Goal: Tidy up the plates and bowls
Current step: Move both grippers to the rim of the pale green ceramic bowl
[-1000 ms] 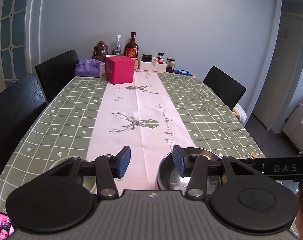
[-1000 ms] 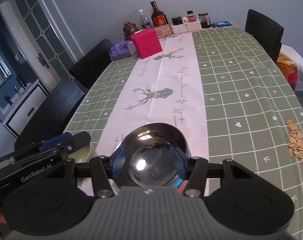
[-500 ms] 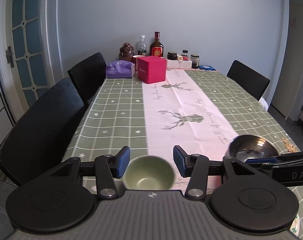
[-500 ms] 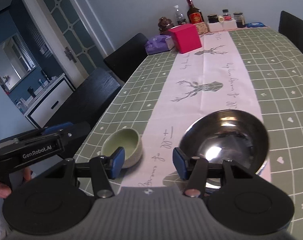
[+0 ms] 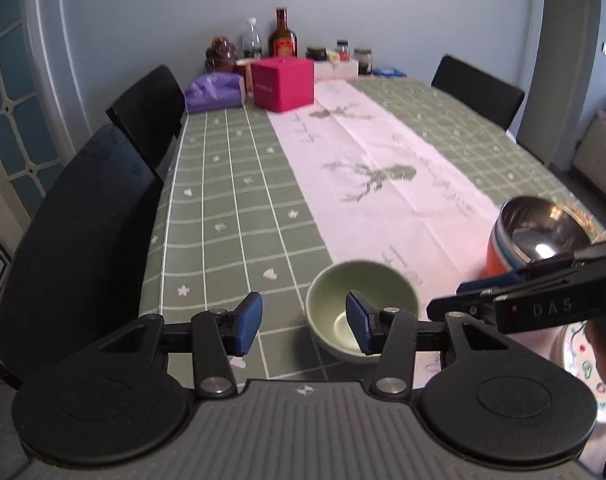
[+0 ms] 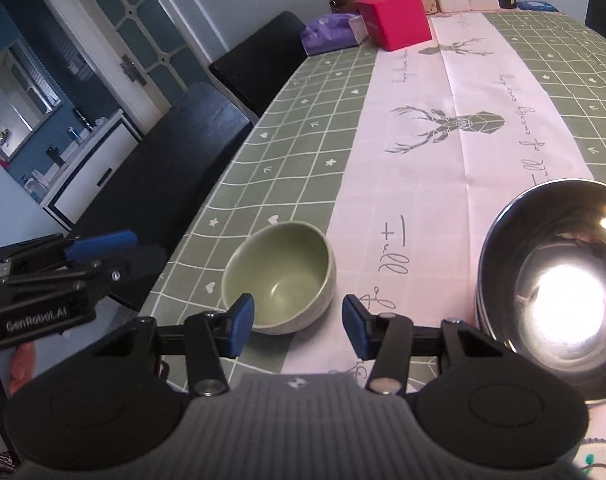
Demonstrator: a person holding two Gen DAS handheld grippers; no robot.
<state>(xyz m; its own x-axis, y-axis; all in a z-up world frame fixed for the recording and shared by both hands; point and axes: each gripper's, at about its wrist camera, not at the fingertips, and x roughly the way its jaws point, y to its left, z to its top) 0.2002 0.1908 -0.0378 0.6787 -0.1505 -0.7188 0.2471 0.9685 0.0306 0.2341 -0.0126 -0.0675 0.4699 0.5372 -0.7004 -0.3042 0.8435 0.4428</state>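
Your left gripper (image 5: 301,322) sits at the table's (image 5: 231,216) left edge, jaws apart and gripping nothing; the green bowl (image 5: 361,308) stands just beyond its right finger, on the checked cloth. Your right gripper (image 6: 297,326) is closing, with nothing between its jaws; the green bowl (image 6: 281,276) lies just ahead, untouched. Further right, the steel bowl (image 6: 559,276) rests on the pink runner (image 6: 455,128), near the table's front edge.
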